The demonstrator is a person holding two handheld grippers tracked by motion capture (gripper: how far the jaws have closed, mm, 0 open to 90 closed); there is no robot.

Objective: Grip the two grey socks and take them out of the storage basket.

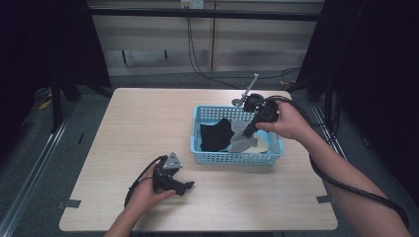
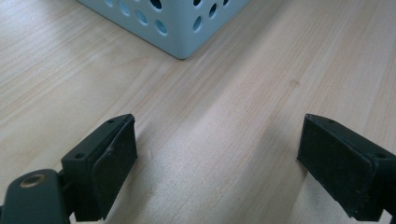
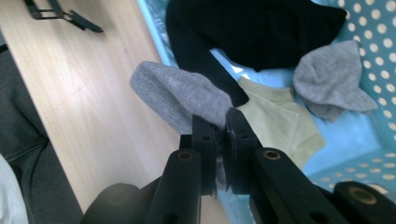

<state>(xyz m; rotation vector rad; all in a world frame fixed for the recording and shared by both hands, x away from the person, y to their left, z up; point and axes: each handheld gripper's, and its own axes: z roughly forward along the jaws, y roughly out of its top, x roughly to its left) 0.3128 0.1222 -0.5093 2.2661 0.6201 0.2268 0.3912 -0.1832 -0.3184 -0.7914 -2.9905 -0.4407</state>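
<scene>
Grey sock [image 3: 180, 95] is pinched in my right gripper [image 3: 218, 122], jaws clamped tight on the knit, and it hangs lifted over the near-left rim of the blue basket [image 1: 237, 158]. In the right gripper view the sock bulges out to the left of the jaws, its toe end poking past the basket's edge and over the pale wood. Just behind the jaws a black garment [image 3: 252, 28] sprawls across the basket floor, one dark strip running down until it meets the grip point; whether that strip is caught too, I cannot tell. Beside it lies a pale yellow-green sock [image 3: 280, 121], flat on the bottom, and further right a second grey sock [image 3: 331, 79] sits bunched against the dotted wall.

From the high view, the basket stands on the right half of the surface [image 1: 143, 128], my right hand over its far right corner. My left gripper [image 1: 185, 186] rests low on the surface, near the front edge and well apart from the basket. Its jaws stand wide open, bare wood between them, with the basket's corner [image 2: 180, 35] ahead.
</scene>
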